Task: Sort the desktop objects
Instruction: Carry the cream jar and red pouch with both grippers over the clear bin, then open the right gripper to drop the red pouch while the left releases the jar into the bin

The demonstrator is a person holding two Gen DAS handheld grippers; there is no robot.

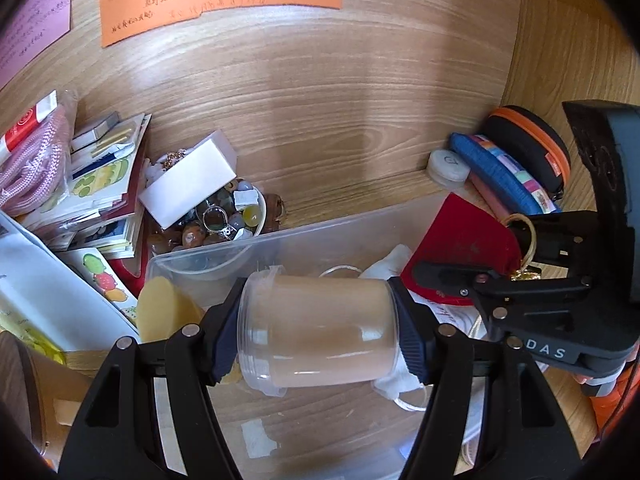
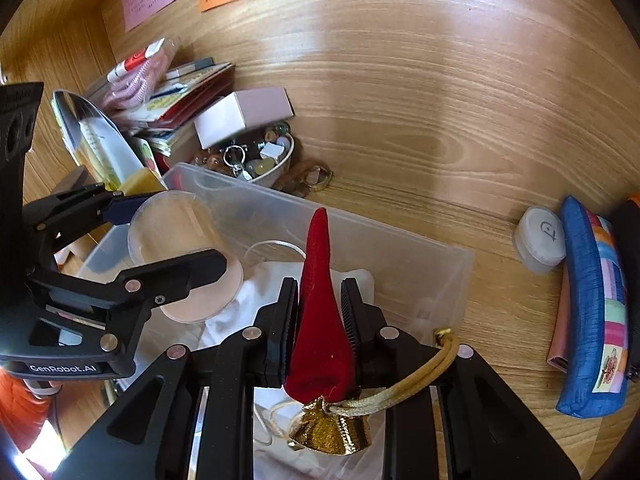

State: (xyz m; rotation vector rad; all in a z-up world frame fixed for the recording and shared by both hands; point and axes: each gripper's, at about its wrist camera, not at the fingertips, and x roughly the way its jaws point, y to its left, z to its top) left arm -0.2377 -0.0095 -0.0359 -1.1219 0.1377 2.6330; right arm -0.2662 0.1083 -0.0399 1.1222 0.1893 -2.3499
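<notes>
My left gripper is shut on a clear plastic jar held sideways over the clear plastic bin. The jar also shows in the right wrist view, with the left gripper around it. My right gripper is shut on a red velvet pouch with a gold cord and gold top, held above the bin. In the left wrist view the pouch and right gripper sit at the bin's right. A white cloth lies inside the bin.
A bowl of beads and trinkets with a white box on it stands behind the bin. Booklets and a pink rope pack are stacked at left. A white round case, blue pouch and black-orange case lie at right.
</notes>
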